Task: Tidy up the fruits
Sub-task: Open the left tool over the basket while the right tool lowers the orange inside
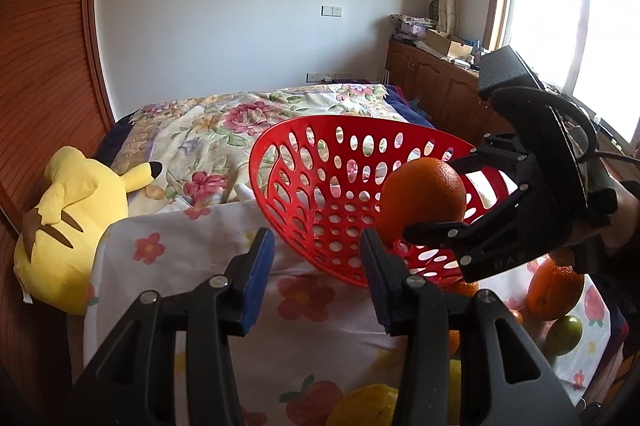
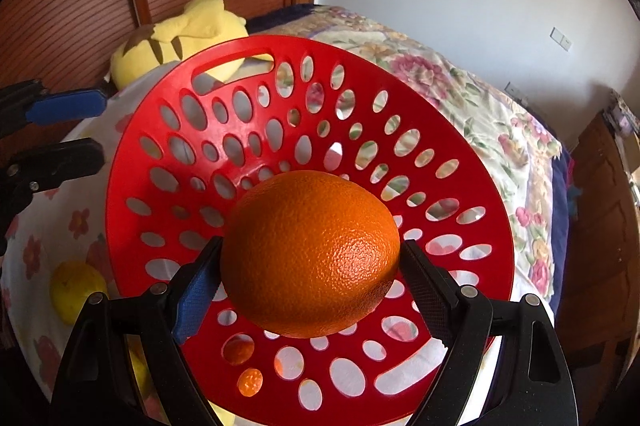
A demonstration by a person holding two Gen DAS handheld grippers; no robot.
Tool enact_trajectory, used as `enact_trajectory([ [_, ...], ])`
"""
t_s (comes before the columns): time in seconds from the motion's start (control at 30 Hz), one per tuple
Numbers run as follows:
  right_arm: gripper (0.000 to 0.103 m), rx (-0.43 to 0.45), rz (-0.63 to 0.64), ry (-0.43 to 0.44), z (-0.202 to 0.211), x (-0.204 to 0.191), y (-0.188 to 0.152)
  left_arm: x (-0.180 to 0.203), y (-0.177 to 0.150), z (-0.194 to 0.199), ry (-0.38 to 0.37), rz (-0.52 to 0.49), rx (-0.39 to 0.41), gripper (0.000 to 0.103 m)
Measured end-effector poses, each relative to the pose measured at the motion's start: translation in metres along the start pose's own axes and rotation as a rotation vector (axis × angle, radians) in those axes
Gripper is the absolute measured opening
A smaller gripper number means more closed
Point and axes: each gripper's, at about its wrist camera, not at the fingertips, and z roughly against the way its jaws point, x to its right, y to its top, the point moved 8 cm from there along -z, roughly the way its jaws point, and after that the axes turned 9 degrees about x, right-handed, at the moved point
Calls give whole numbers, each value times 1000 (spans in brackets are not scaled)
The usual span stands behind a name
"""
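One orange (image 2: 310, 254) clamped by right gripper (image 2: 310, 266) over basket (image 2: 168, 130); left gripper (image 1: 316, 266) apparently parted, empty.

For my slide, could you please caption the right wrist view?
Right gripper holds a large orange over the empty red basket.
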Motion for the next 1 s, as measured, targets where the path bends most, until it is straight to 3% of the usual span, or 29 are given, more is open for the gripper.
enact_trajectory([
  [0.5, 89, -75, -16, -1, -4, -6, -8, 3, -12, 14, -8, 7, -3, 45],
  [0.77, 89, 30, -69, -43, 26, 4, 13, 10, -20, 28, -7, 7, -1, 46],
  [1.0, 89, 112, -113, -66, 64, 4, 1, 15, -39, 40, -4, 11, -8, 51],
])
